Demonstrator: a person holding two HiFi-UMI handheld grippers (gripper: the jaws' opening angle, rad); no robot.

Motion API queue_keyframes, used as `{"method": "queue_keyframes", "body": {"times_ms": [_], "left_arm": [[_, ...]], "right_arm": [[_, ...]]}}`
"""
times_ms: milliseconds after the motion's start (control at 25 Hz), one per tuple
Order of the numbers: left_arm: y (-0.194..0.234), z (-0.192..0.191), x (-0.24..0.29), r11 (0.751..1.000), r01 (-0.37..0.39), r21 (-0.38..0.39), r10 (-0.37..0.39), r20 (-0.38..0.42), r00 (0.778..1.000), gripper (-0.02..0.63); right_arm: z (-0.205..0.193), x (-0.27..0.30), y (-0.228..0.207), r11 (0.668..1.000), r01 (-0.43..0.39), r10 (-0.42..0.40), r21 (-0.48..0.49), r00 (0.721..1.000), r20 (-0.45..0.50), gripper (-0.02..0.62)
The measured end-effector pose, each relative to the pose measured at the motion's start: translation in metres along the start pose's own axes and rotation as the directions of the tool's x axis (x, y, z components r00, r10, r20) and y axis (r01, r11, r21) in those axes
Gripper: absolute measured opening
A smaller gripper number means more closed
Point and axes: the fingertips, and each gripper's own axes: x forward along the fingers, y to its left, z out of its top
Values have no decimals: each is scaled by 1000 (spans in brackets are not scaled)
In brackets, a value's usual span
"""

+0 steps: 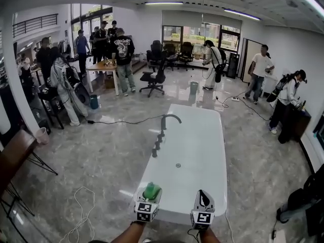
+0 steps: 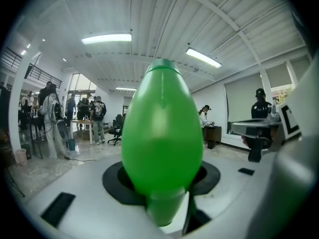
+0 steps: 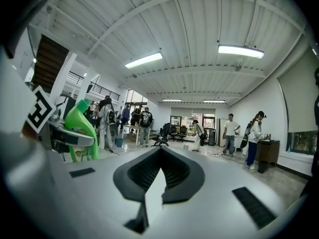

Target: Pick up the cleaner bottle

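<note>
1. My left gripper (image 1: 149,197) has its jaws closed on the green cleaner bottle (image 2: 162,133). They stand at a middle width because the body is fat. I judge the pickup is nearly done.
2. The bottle is above the near edge of the white counter (image 1: 197,151), well apart from the tap (image 1: 169,119).
3. My right gripper (image 1: 203,200) hovers beside it over the same edge, jaws together with nothing between them. I think one gripper is enough here.
4. The bottle covers the left pads. In the right gripper view, the left gripper cuts across the bottle's body. I cannot tell if its bottom is clear of the counter.
</note>
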Motion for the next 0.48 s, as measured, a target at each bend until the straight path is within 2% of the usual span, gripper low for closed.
{"method": "queue_keyframes", "body": {"times_ms": [480], "left_arm": [[3,-2,-3,998,-22,61,22,12,1000,184]], "right_arm": [[4,2,9,999,-36,36,-4,999,25,15]]}}
